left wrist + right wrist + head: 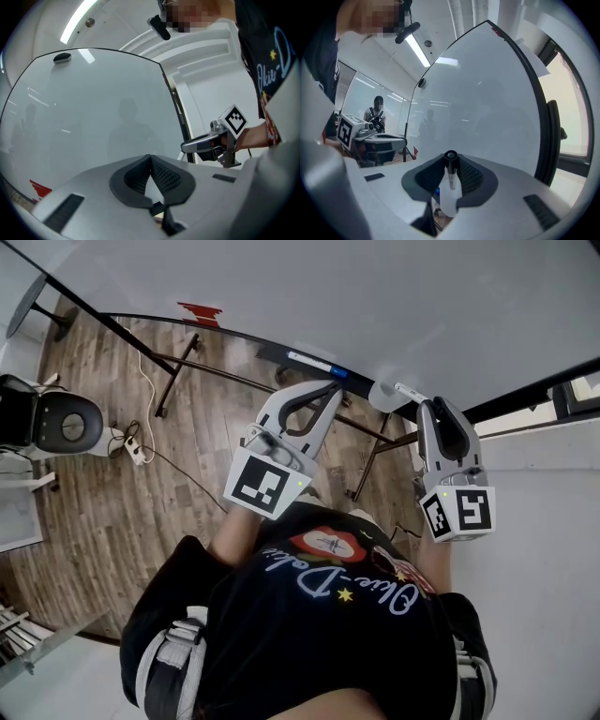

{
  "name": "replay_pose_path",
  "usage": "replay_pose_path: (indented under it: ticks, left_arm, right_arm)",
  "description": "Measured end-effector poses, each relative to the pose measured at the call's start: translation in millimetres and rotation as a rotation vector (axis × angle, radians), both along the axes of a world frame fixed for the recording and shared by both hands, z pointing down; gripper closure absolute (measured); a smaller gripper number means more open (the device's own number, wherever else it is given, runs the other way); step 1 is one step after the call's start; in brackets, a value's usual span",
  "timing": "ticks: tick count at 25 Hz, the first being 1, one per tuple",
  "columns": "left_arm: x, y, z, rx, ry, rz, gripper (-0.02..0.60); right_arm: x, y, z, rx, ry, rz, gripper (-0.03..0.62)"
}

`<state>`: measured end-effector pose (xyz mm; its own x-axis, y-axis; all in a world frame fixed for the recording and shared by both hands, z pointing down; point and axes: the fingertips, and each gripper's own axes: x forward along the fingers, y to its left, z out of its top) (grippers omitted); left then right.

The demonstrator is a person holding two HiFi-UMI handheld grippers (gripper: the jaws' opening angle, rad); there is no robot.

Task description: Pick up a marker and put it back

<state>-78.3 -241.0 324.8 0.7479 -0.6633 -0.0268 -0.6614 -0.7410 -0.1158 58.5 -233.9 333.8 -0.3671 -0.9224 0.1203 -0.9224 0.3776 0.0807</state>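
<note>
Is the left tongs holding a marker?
No, the left tongs are shut and empty; the white black-capped marker sits in the right tongs.

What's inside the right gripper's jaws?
A marker, white barrel, black end toward the whiteboard, pinched between the pads of the right gripper. Its rear end is covered by the gripper body.

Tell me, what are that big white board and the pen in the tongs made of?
The board looks like glass or a glossy coated panel: it is smooth and mirrors the ceiling lights and people's shapes. The marker seems to be plastic, with a smooth white barrel and a black cap.
</note>
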Motion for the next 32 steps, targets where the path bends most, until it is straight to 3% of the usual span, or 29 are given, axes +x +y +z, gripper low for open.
replay_pose_path:
  ticks: [12, 32]
  left_arm:
    - [13, 8, -8, 0.053, -0.018, 0.014, 0.578]
    - [14, 24, -12, 0.063, -0.011, 0.012, 0.578]
  right_arm:
    - [18, 25, -32, 0.059, -0.088, 0.021, 0.514]
    - [19, 43, -35, 0.078, -0.094, 0.019, 0.514]
